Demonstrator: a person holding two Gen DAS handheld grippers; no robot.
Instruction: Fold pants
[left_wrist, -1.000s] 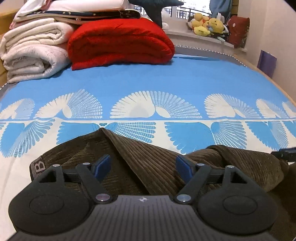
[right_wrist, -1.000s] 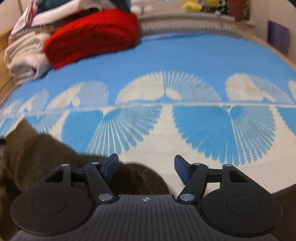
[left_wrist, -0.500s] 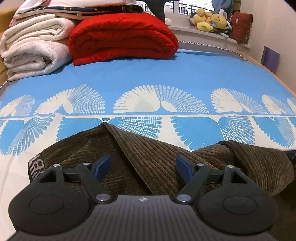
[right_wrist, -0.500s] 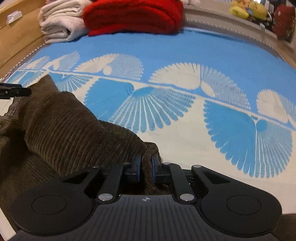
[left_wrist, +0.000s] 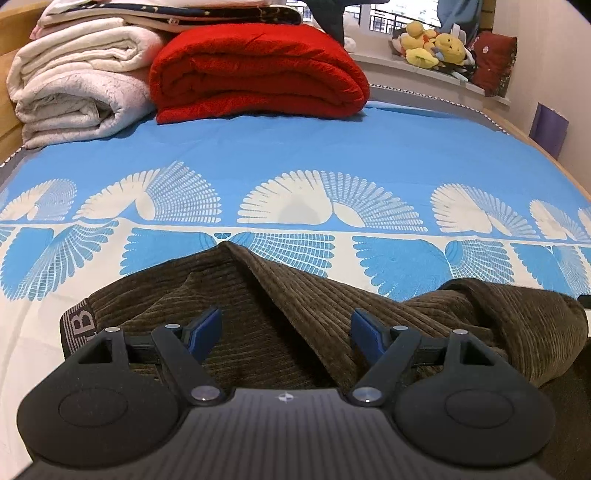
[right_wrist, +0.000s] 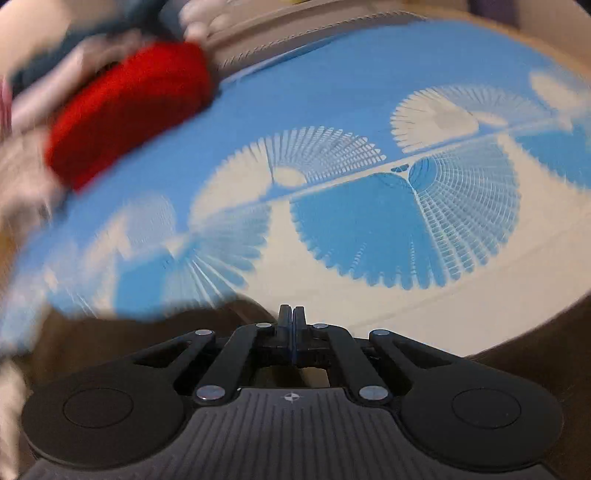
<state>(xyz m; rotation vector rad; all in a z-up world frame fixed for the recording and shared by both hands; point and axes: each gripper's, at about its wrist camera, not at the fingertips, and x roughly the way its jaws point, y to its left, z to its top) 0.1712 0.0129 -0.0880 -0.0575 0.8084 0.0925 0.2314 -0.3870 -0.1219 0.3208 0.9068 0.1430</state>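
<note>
Brown corduroy pants lie crumpled on the blue and white bed sheet, with a waistband label at the left. My left gripper hovers just above the pants, open, with nothing pinched between its blue pads. In the blurred right wrist view, my right gripper has its fingers pressed together, the jaws closing the last bit. The brown pants rise in a peak up to those fingers, so they are shut on a fold of cloth. The pinch point itself is hidden.
A folded red blanket and rolled white quilts are stacked at the head of the bed. Plush toys sit on the window ledge. The bed's wooden edge runs along the right.
The right gripper went from open to shut on a fold of the pants, then swung and rolled, so its view is now tilted and blurred. The left gripper stayed open and still.
</note>
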